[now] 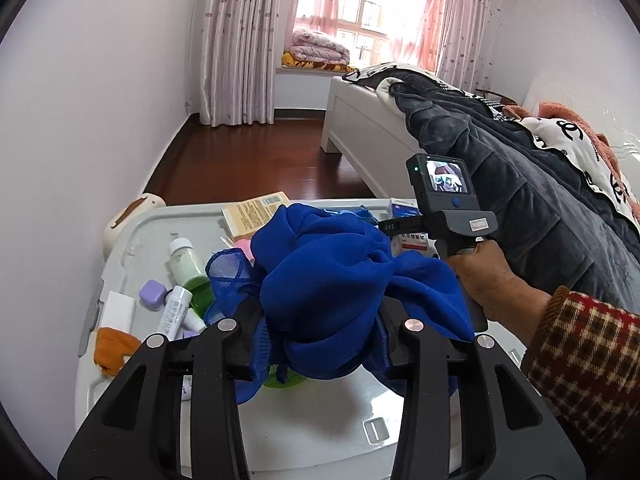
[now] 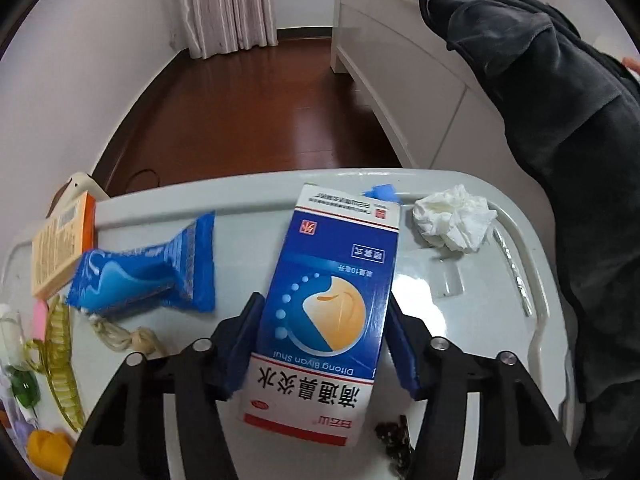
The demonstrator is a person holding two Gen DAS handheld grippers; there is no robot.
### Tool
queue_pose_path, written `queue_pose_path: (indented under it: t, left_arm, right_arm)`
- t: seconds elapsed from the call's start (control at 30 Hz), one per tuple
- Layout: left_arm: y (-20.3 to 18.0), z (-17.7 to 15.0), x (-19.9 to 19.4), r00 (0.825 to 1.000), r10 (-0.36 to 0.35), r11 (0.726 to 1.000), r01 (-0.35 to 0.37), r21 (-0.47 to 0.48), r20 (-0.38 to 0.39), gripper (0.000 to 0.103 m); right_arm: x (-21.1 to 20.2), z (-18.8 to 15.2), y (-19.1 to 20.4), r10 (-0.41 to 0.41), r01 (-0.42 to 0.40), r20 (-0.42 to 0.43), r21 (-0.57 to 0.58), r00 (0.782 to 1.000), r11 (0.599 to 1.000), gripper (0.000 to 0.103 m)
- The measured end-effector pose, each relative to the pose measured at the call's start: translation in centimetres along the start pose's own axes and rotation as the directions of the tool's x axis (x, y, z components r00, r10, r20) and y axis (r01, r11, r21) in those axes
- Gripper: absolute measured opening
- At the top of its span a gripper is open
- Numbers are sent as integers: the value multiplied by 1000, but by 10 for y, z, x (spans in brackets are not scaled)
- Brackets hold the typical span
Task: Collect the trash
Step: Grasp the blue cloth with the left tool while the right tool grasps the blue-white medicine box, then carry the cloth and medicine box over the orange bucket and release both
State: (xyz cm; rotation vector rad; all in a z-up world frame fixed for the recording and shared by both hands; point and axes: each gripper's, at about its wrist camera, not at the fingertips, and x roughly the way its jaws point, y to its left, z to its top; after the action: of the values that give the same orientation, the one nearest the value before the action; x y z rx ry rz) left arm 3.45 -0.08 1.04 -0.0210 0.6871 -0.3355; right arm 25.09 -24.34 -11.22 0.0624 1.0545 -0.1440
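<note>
Surface: pale grey plastic storage-box lid (image 2: 472, 280) with a raised rim; we work over it in both views.
Our right gripper (image 2: 320, 344): blue-padded fingers (image 2: 248, 340) stand on either side of a blue and white cardboard medicine box (image 2: 332, 304) printed with an orange and white emblem. The left pad lies against the box's edge; the right pad sits just beside the other edge, and we cannot tell whether it presses. No earlier picture is ours to compare.
Medicine box: lying flat on the lid, long axis running from 6 to 12 o'clock in the right wrist view.
Crumpled white tissue (image 2: 454, 220): on the lid at 2 o'clock from the box, near the far rim, apart from the box.
Shiny blue foil wrapper (image 2: 148, 272): at 9 o'clock from the box, near it.
Tan and orange cardboard carton (image 2: 60, 248): beyond the wrapper at 9 o'clock, by the lid's left edge.
Dark crumbly scraps (image 2: 394, 436): at 5 o'clock from the box, under our right finger.
Our left gripper (image 1: 320, 340): partly closed, black fingers (image 1: 244, 332) bunched into a deep blue sheer cloth (image 1: 332, 280) that bulges up between them.
Cloth: heaped mid-lid, in the left wrist view.
Small bottles and tubes (image 1: 184, 264): at 9 o'clock from the cloth.
Person's hand (image 1: 496, 280): at 3 o'clock in the left wrist view, in a checked sleeve (image 1: 588, 364), around the other gripper's handle.
</note>
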Motion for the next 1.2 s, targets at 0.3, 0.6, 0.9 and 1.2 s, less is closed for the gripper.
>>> queue_pose_path:
  t: [0.3,0.6,0.9,1.2]
  left_arm:
    - [-6,-1,-1,1000,-23,1000,23,3,-16,40]
    - [-12,-12,-39,996,-85,996,85,17,-5,40]
    - [-16,-109,-111,976,-82,995,92,37,-202,40]
    - [-15,-207,-112,864,-48,998,65,18,-501,40]
  right_arm:
    - [-65,-34,-12,63,-59,78,-62,995,996,53]
    - [-196,-135,-25,228,-207,147,-142,963,968,53]
    - [-222,-319,-4,382,-397,-109,-186,918,899,53]
    - [-175,-401,21,382,-458,-359,-154,852,876,54]
